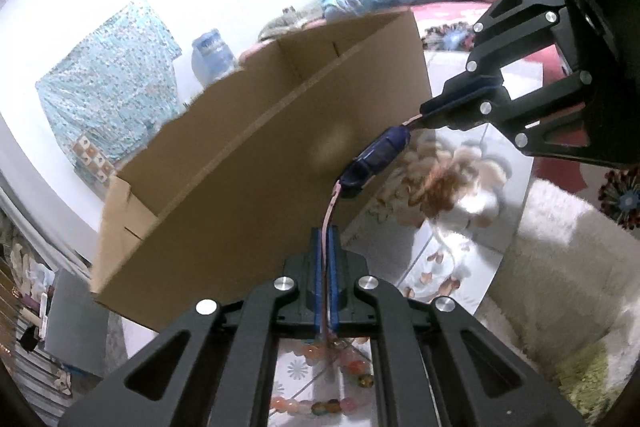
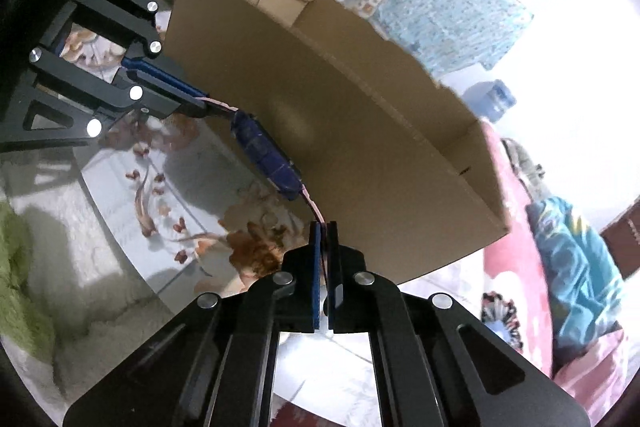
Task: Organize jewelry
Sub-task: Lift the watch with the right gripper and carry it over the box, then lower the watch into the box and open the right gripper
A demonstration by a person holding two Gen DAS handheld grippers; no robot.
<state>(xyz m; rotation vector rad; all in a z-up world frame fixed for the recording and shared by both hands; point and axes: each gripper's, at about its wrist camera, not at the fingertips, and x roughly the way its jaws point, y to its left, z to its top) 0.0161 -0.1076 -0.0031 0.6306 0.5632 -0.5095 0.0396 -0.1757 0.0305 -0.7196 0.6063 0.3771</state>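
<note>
Left gripper (image 1: 327,239) and right gripper (image 2: 325,233) each pinch one end of a pink cord (image 1: 332,205) threaded through dark blue beads (image 1: 374,157), held taut in the air beside an open cardboard box (image 1: 256,155). Risk: pulling apart could slip the thin cord from the pads, dropping the piece onto the floral mat (image 1: 440,251) rather than into the box.

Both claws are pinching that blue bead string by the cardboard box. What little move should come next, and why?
Probably carry it over the box rim. The left gripper and right gripper are each shut on a cord end, the bracelet hangs outside the wall.
</note>
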